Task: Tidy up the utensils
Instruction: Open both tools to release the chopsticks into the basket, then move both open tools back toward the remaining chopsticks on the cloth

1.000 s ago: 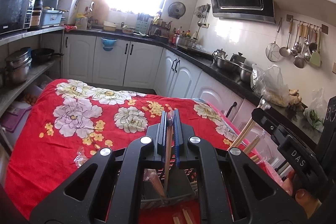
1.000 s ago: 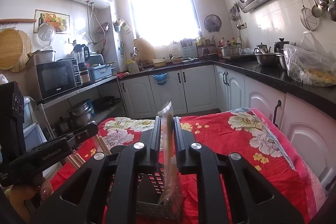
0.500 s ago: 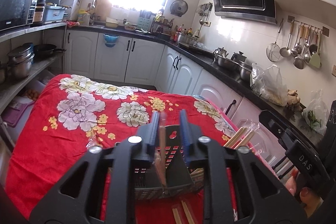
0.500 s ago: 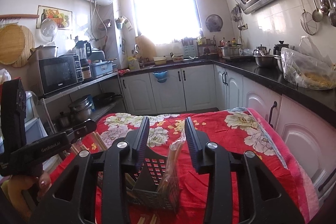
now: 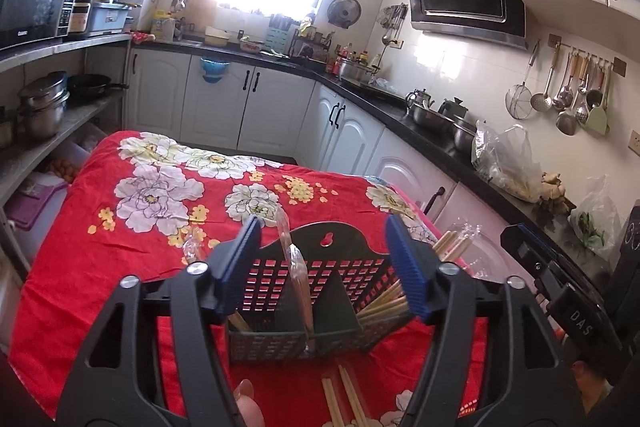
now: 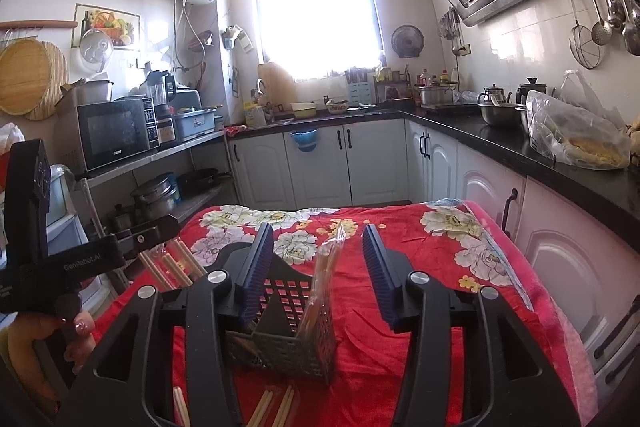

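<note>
Item: dark grey perforated plastic utensil caddy (image 5: 296, 303), upright on a desk draped with a red floral cloth (image 5: 120, 243). Contents: clear-wrapped pair of chopsticks (image 5: 298, 283) standing at the central divider; bare wooden chopsticks (image 5: 384, 305) leaning in the right compartment. Loose wooden chopsticks (image 5: 344, 399) lay on the cloth in front. Left gripper (image 5: 328, 267): blue-padded fingers (image 5: 240, 267) opening wide, clear of the wrapped pair between them. Right gripper (image 6: 320, 267): fingers opening, touching nothing, another wrapped pair (image 6: 324, 279) between them.
</note>
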Tool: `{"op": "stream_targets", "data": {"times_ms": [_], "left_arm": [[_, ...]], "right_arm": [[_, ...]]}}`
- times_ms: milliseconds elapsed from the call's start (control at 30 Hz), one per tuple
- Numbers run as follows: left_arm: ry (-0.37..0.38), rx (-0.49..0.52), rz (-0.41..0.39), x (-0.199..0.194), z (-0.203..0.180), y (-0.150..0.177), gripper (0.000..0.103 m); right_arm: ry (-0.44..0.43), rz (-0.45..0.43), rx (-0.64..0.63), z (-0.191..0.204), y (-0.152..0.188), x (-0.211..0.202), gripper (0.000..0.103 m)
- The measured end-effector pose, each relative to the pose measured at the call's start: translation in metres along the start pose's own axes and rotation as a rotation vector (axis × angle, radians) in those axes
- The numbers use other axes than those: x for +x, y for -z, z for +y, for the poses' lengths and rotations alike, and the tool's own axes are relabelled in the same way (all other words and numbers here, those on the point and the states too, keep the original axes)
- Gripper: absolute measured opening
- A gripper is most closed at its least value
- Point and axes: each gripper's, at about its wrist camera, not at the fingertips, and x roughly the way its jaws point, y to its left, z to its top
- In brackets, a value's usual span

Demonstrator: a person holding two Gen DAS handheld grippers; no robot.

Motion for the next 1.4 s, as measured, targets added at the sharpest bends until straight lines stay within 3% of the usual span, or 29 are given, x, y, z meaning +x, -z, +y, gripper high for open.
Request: {"op": "stream_targets", "data": {"times_ms": [333, 767, 1400], "left_arm": [[0.035, -0.017, -0.023, -0.022, -0.002, 0.003, 0.092], [0.068, -0.036, -0.035, -0.047, 0.0, 0.014, 0.092], [0.068, -0.04, -0.012, -0.061, 0.007, 0.047, 0.092]], "right_arm": [[0.001, 0.009, 0.007, 0.0, 0.004, -0.013, 0.056], [-0.008, 0.011, -0.003, 0.006, 0.013, -0.036, 0.064], [0.008, 0.057, -0.035, 0.013, 0.049, -0.059, 0.068]]}}
